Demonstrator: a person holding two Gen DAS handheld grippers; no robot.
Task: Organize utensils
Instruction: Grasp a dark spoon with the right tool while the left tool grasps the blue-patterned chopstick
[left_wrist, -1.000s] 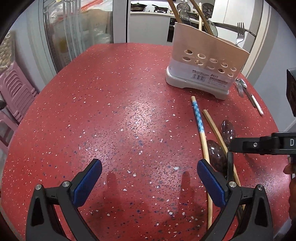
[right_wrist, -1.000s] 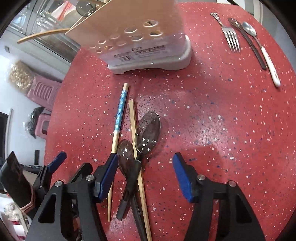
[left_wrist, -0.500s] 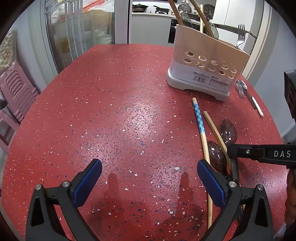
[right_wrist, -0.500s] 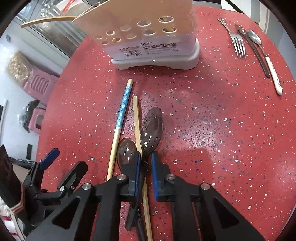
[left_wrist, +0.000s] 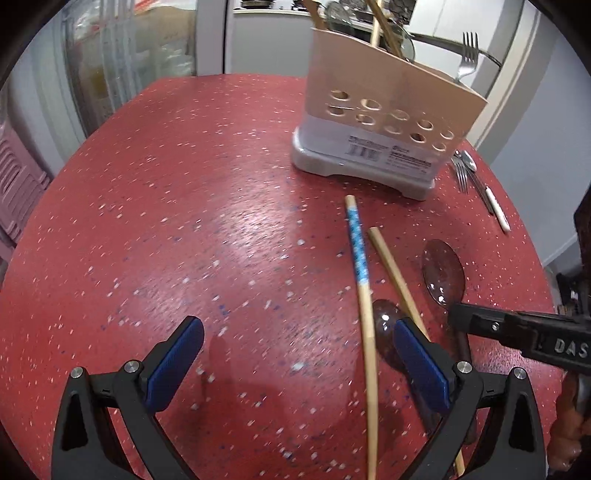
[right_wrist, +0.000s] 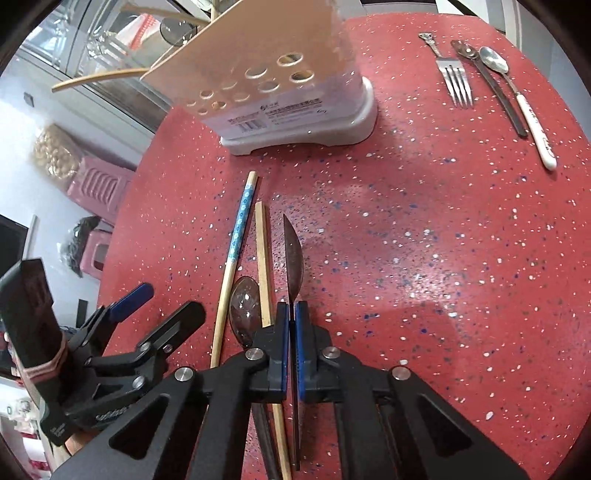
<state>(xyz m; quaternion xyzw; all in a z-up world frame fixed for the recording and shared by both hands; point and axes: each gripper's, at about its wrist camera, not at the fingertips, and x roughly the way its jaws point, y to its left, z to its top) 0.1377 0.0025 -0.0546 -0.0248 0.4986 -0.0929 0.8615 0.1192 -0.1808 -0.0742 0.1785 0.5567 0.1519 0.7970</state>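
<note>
Right wrist view: spoon (right_wrist: 293, 254) clamped edge-on between closed fingers (right_wrist: 282, 325), bowl ahead; left gripper (left_wrist: 295, 363) fingers apart, empty.

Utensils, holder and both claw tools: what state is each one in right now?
Right gripper: shut on dark spoon.
Dark spoon: clamped, turned on edge.
Left gripper: open, empty.
Second dark spoon: lying flat.
Blue-patterned chopstick: lying flat.
Plain chopstick: lying flat.
Utensil holder: upright, partly filled.
Fork: lying flat.
</note>
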